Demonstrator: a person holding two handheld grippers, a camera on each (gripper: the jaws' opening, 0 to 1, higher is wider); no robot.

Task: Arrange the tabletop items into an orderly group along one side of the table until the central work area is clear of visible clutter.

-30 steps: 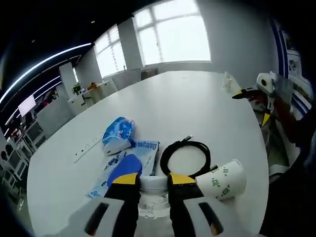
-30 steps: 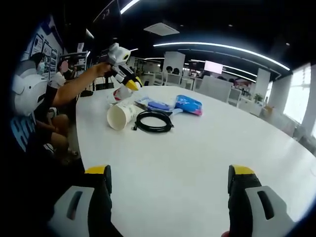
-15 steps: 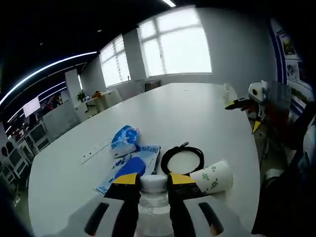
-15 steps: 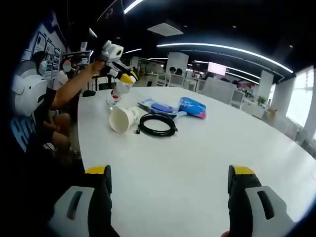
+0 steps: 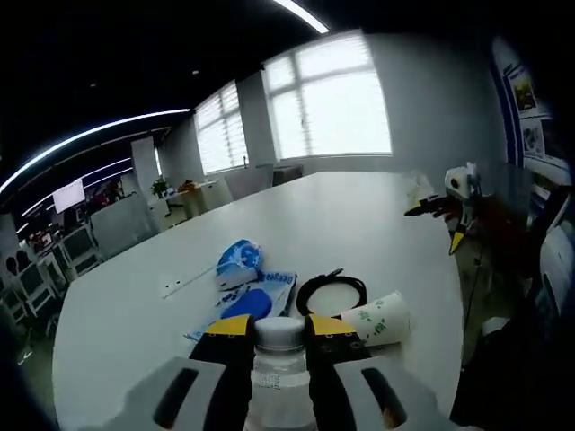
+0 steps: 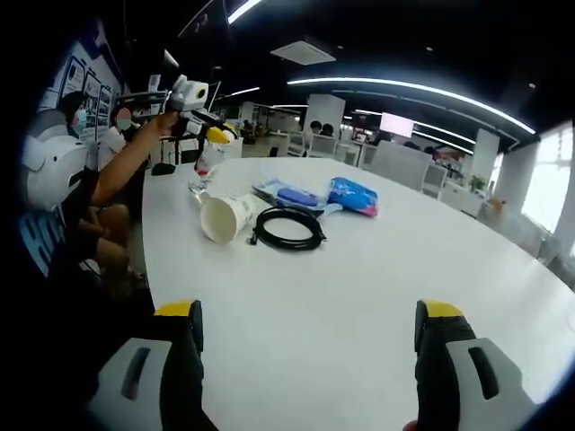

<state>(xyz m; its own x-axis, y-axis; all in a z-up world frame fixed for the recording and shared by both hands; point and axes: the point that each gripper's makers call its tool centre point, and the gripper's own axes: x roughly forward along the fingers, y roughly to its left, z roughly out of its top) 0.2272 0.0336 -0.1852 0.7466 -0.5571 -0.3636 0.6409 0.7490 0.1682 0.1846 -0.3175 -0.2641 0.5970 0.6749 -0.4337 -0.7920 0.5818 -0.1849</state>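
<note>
My left gripper (image 5: 279,329) is shut on a clear water bottle (image 5: 279,373) with a white cap, held upright above the white table (image 5: 359,215). Beyond it a paper cup (image 5: 378,319) lies on its side beside a coiled black cable (image 5: 331,292), a flat blue packet (image 5: 259,298) and a blue pouch (image 5: 238,261). In the right gripper view the left gripper (image 6: 199,115) holds the bottle (image 6: 206,168) near the table's far left edge, left of the cup (image 6: 225,216), cable (image 6: 287,229) and pouch (image 6: 352,195). My right gripper (image 6: 310,316) stands open over bare table, also seen as the right gripper (image 5: 446,205).
A white power strip (image 5: 180,284) lies left of the pouch. A person's arm (image 6: 126,162) reaches to the left gripper, and seated people (image 6: 106,135) are behind the table edge. Desks and chairs (image 6: 395,162) stand beyond the far side.
The left gripper has risen with the bottle and drifted toward the table's edge, away from the cup. The right gripper has stayed open and still.
</note>
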